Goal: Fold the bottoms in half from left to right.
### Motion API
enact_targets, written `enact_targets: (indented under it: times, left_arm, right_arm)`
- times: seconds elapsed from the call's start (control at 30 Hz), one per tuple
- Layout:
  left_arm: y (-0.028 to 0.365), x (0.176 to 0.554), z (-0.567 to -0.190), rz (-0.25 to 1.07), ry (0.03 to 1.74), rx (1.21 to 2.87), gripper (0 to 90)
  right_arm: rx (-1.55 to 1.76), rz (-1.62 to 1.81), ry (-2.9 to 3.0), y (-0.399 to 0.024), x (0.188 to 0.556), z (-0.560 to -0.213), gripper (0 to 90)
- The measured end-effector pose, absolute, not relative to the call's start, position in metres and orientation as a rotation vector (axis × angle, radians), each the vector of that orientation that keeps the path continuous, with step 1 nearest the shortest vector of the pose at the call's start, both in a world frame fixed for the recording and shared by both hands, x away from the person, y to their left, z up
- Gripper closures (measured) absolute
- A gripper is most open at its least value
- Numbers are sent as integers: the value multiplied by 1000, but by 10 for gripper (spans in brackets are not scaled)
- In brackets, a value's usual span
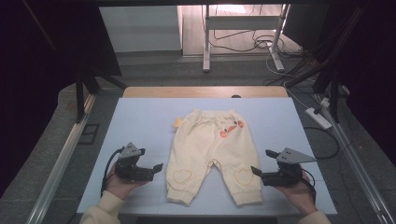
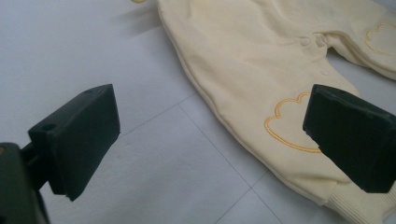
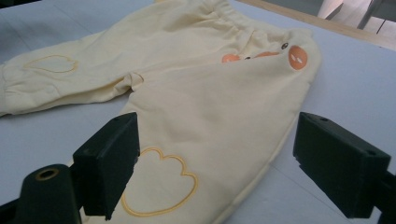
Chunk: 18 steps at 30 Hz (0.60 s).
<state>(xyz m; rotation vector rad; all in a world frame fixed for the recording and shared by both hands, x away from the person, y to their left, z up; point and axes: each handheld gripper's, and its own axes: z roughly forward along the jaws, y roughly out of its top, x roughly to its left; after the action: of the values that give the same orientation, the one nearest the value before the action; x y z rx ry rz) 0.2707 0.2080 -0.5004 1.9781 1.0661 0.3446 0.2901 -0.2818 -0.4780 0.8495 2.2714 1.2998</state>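
A: Starting at the bottom edge of the high view, what is there?

B: Two hands. The left gripper (image 1: 150, 169) sits at lower left, the right gripper (image 1: 262, 165) at lower right, both with jaws spread wide and holding nothing. Between them, in the middle of the frame, the cream baby trousers (image 1: 212, 144) lie flat on the pale blue table cover (image 1: 140, 116), cuffs toward the bottom, waistband toward the top.

A: What do the gripper views add?

B: The left gripper view has the heart outline (image 2: 292, 122) on one leg at right centre, just beside its right-hand jaw, and small snaps at the crotch near the top. The right gripper view shows the other heart outline (image 3: 161, 182) at the bottom, between its jaws, with orange patches (image 3: 297, 57) by the waistband at upper right.

A: And farther off?

B: Only the high view takes in the wooden table edge (image 1: 205, 91) and, at the top, the white stand (image 1: 243, 28) on the floor among cables.
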Motion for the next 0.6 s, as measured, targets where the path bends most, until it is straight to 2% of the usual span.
enact_targets:
  times: [0.6]
  left_arm:
    - [210, 272, -500, 356, 1073, 1970, 46]
  right_arm:
    - [733, 1334, 2404, -221, 291, -483, 158]
